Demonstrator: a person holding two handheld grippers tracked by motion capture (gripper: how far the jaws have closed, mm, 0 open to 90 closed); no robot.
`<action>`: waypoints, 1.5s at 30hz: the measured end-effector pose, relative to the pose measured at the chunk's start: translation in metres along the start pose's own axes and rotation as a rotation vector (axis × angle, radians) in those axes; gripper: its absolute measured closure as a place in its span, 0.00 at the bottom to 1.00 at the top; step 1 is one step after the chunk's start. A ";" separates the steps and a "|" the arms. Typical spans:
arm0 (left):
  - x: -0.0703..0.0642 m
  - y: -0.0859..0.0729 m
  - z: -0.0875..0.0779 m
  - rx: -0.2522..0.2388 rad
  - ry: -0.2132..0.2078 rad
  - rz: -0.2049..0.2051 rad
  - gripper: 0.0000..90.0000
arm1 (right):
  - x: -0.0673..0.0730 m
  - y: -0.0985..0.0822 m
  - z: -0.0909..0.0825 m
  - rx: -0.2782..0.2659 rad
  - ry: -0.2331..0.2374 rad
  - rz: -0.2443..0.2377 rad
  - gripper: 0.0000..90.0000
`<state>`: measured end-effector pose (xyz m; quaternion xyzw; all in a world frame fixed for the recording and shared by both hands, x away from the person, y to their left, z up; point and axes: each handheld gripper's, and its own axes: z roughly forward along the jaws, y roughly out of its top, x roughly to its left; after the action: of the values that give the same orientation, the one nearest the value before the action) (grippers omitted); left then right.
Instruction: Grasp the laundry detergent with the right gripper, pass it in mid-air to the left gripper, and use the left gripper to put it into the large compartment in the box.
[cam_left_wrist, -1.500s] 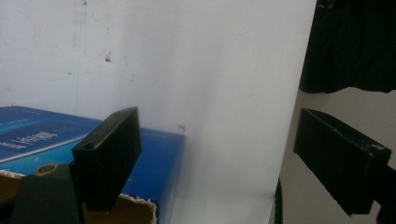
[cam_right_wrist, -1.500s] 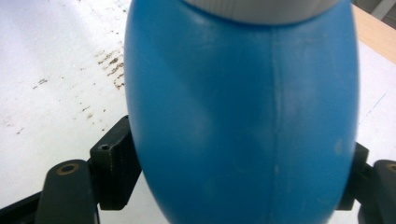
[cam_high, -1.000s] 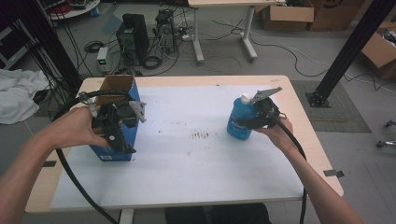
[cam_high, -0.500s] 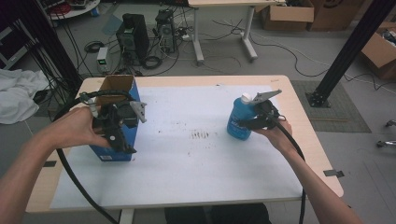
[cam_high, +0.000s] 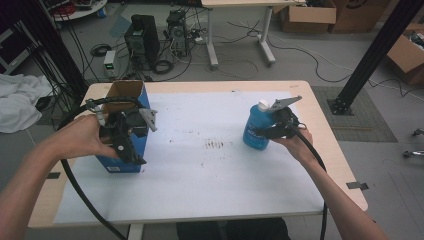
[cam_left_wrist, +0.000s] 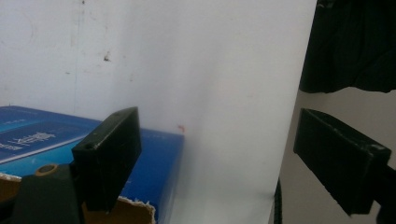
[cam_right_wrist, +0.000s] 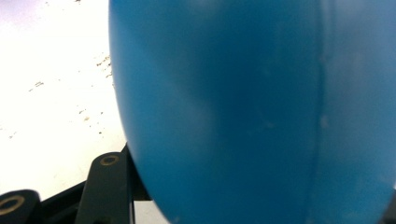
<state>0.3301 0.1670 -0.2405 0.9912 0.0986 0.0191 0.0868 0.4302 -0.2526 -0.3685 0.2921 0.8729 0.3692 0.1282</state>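
A blue cardboard box (cam_high: 119, 164) with an open top stands at the table's left. My left gripper (cam_high: 131, 156) hangs at its near side, jaws wide open; in the left gripper view one jaw overlaps the box (cam_left_wrist: 156, 161) and the left gripper (cam_left_wrist: 219, 140) has nothing between its pads. At the right stands a blue bottle (cam_high: 255, 131) with a white cap. My right gripper (cam_high: 265, 132) reaches in from its right side. Its jaws have just been closing with the bottle (cam_right_wrist: 233, 112) between them, and they grip its body.
A white sheet (cam_high: 210, 170) covers most of the wooden table (cam_high: 320, 116), with dark smudges (cam_high: 215, 145) at its middle. Black cables trail from both grippers over the near edge. Beyond the table are computers, cardboard boxes and a black post on the floor.
The right gripper's jaws have drawn in on the blue bottle. Both hands, the box and the bottle have kept their places.
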 end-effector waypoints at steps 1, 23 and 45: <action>0.000 0.000 0.000 0.001 -0.001 0.000 0.18 | 0.000 0.000 0.000 -0.002 0.002 0.000 0.47; 0.002 0.001 0.001 0.014 -0.003 0.004 0.18 | -0.007 -0.006 -0.001 -0.051 0.055 -0.017 0.52; 0.004 0.003 -0.004 -0.001 -0.002 -0.024 0.18 | 0.021 0.028 -0.026 -0.046 0.148 -0.179 0.51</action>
<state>0.3346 0.1652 -0.2356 0.9898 0.1106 0.0173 0.0878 0.4132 -0.2390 -0.3309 0.1820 0.8938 0.3968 0.1023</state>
